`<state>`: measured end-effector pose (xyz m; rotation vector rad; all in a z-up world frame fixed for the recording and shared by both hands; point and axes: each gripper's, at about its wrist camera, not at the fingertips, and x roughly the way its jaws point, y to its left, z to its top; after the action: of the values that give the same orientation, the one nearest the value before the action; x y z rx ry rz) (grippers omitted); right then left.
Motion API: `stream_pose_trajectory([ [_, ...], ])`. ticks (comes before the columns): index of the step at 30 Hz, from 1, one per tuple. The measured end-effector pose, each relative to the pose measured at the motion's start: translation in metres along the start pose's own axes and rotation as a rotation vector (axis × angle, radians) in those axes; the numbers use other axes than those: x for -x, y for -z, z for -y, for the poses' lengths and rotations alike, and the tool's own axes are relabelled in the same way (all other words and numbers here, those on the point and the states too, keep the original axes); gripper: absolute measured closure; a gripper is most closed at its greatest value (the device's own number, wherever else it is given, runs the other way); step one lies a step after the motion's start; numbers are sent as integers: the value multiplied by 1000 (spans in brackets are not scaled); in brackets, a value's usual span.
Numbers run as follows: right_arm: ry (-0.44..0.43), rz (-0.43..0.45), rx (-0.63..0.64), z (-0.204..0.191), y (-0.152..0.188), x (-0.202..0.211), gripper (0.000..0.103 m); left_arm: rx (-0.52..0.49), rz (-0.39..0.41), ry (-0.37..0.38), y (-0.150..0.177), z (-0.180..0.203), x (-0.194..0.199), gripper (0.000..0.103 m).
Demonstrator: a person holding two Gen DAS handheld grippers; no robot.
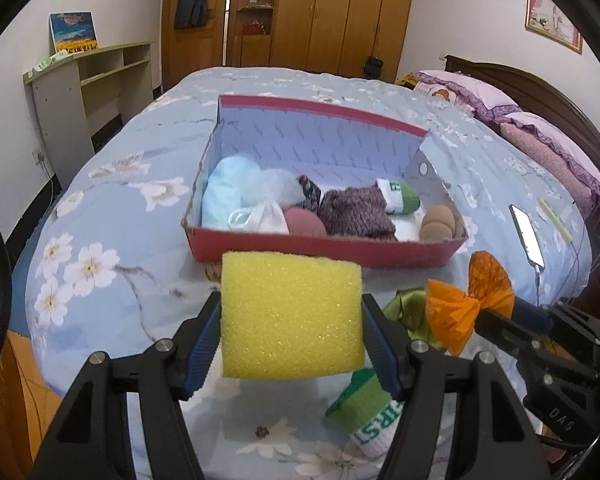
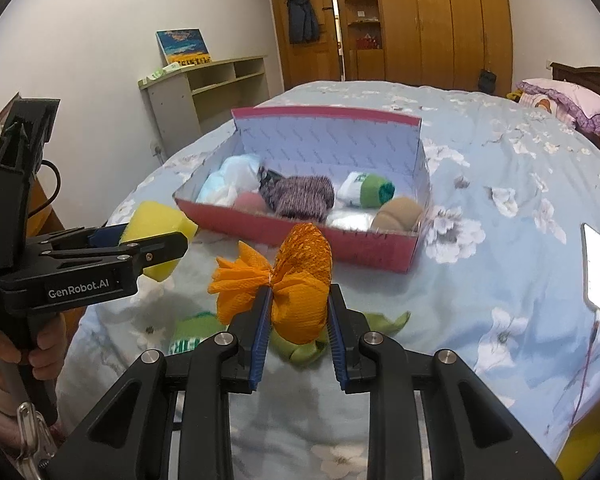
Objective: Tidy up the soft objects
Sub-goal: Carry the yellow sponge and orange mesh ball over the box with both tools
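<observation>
Left gripper: jaws wide, blue pads pressed on both sides of a yellow sponge, held up in the air above the bed. Seen from the right wrist too, off to the left, gripped by a hand at the bottom left edge.

Right gripper: jaws partway shut, pads squeezing an orange net pouf, tied in the middle like a bow, one puffy end between the pads, the other end fanned out to the left. Also up off the bed.

Just under the pouf, on the bed: a green satin cloth, crumpled. Beside it, nearer the left gripper: a green and white sock with letters on the cuff, lying flat on the flowered blue cover.

Past both grippers, farther up the bed: a red box, open on top, back flap standing up. Inside, from left to right: a light blue cloth, a white mask, a pink sponge, a purple knit, another green and white sock, and a tan round thing in the right corner. All packed close, touching.

To the right on the bed: a phone, screen lit, with a cable plugged in. Farther right: pink pillows by a dark headboard.

Behind the bed: a pale shelf with a picture on top, a wooden wardrobe, and a dark coat hanging on a door.
</observation>
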<state>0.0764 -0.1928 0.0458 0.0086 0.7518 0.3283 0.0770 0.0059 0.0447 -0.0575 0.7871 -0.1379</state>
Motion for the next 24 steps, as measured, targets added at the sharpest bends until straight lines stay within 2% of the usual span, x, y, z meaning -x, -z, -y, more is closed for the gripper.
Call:
stream_pose_trajectory([
  [9, 10, 34, 11, 4, -25, -2, 76, 7, 10, 7, -25, -5, -6, 34],
  [24, 17, 64, -2, 17, -55, -15, 76, -28, 44, 22, -63, 10, -20, 34],
])
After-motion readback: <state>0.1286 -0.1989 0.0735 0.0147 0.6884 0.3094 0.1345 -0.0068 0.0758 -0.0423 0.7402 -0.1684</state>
